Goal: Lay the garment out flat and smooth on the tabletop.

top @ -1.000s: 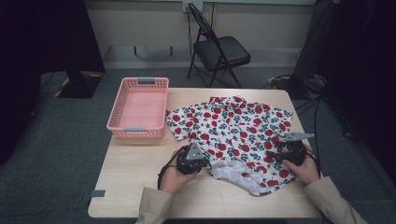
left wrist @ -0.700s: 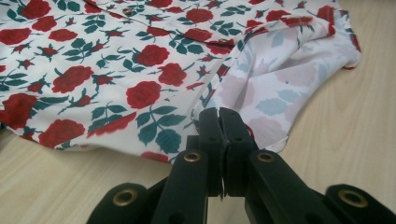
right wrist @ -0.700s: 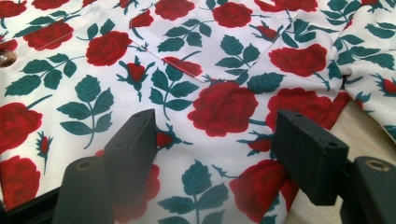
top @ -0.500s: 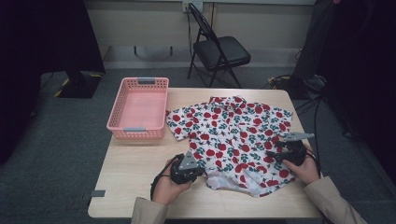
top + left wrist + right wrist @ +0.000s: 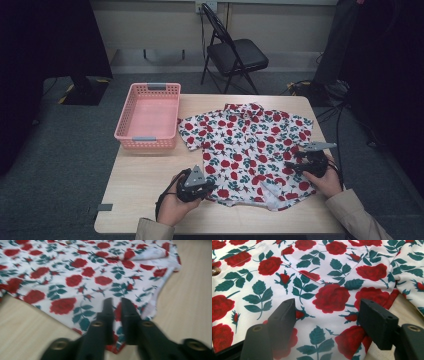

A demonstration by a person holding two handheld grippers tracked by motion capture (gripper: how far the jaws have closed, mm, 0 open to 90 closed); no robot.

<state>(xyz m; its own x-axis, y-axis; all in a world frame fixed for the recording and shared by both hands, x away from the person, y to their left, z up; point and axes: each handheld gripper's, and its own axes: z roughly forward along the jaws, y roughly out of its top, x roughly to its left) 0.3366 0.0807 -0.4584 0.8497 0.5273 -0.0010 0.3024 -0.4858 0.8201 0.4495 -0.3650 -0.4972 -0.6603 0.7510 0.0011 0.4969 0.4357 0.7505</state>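
A white shirt printed with red roses and green leaves [image 5: 250, 145] lies spread flat on the wooden table [image 5: 145, 185]. My left gripper [image 5: 212, 187] sits at the shirt's near left hem. In the left gripper view its jaws [image 5: 117, 312] stand a narrow gap apart over the hem of the shirt [image 5: 75, 277]. They have just been opening, with cloth showing in the gap. My right gripper [image 5: 295, 167] rests at the shirt's right side. Its jaws [image 5: 328, 315] stand wide open just above the fabric of the shirt [image 5: 332, 265], holding nothing.
A pink plastic basket [image 5: 122, 120] with nothing in it stands at the table's far left, beside the shirt's sleeve. A black folding chair [image 5: 235, 52] stands beyond the far edge. Bare tabletop lies left of my left hand. Cables trail on the floor at right.
My left hand has drawn back toward the near edge and slightly left, pulling the shirt's lower left hem flatter. Less white underside shows at the hem. The right hand has stayed put.
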